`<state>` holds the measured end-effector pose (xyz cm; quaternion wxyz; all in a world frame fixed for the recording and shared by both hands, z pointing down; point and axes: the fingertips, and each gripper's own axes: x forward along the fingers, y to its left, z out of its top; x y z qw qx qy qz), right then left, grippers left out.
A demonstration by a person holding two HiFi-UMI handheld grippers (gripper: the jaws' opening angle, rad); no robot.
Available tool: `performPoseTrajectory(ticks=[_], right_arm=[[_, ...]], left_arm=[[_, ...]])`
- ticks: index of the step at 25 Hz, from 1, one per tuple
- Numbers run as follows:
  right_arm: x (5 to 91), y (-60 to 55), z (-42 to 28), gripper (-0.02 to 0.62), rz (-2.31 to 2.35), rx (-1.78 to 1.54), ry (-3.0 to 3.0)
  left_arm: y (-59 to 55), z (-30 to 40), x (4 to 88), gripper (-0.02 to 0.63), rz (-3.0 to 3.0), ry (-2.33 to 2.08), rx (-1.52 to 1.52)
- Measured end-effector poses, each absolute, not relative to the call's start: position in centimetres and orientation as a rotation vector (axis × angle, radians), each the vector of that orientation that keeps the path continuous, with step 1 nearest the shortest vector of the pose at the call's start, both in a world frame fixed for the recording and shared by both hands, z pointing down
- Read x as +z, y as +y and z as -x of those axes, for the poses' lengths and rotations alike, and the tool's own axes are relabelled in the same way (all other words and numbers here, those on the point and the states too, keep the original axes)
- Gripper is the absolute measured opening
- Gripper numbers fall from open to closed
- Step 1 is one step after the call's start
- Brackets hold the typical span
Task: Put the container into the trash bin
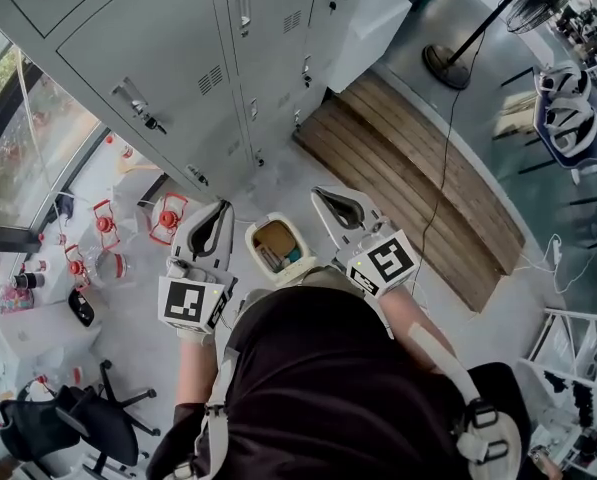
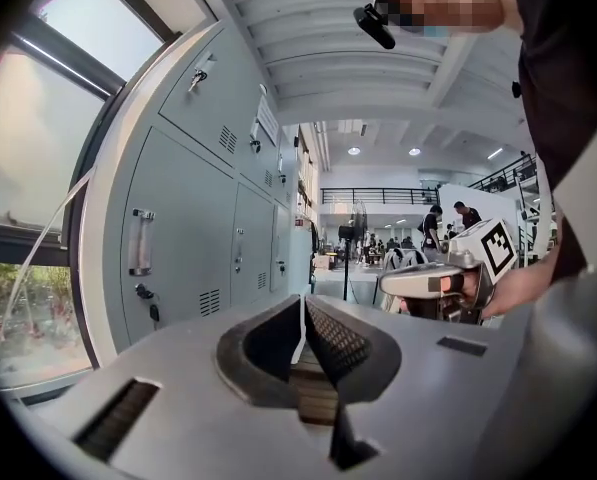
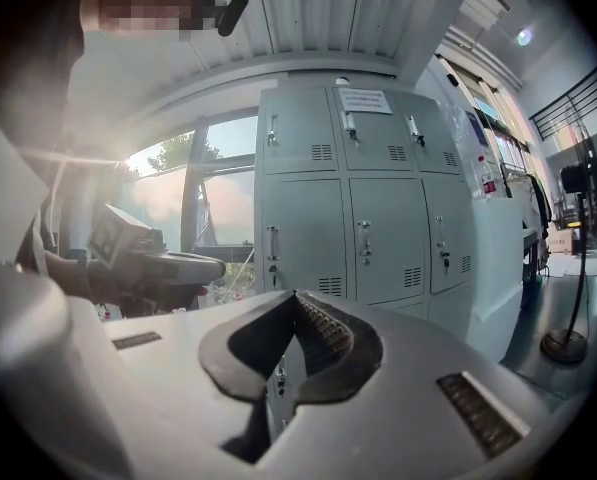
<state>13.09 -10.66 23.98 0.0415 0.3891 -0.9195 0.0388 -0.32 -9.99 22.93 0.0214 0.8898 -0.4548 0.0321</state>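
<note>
A small white trash bin [image 1: 255, 234] stands on the floor in front of me, between my two grippers in the head view. Inside it lie a brown container [image 1: 275, 236] and some other bits. My left gripper [image 1: 221, 207] hangs just left of the bin, shut with nothing in it. My right gripper [image 1: 319, 193] hangs just right of the bin, also shut and empty. In the left gripper view the left gripper [image 2: 303, 299] points at the lockers, with the right gripper [image 2: 433, 283] beside it. In the right gripper view the right gripper [image 3: 296, 295] faces the lockers too.
Grey lockers [image 1: 178, 58] rise just beyond the bin. A wooden platform [image 1: 418, 168] lies to the right, with a fan stand [image 1: 448, 63] and a cable past it. Red-and-white items [image 1: 103, 223] sit at the left, and an office chair [image 1: 88, 408] is at the lower left.
</note>
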Motion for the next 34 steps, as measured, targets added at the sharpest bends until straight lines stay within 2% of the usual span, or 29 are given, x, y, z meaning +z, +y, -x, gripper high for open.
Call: performPoseTrajectory(ticks=[34], right_arm=[[25.4, -10.7, -14.2, 0.014, -1.138, 0.166, -2.827]], left_arm=[[-10.1, -1.4, 24.0, 0.008, -2.705, -1.476, 0.183]])
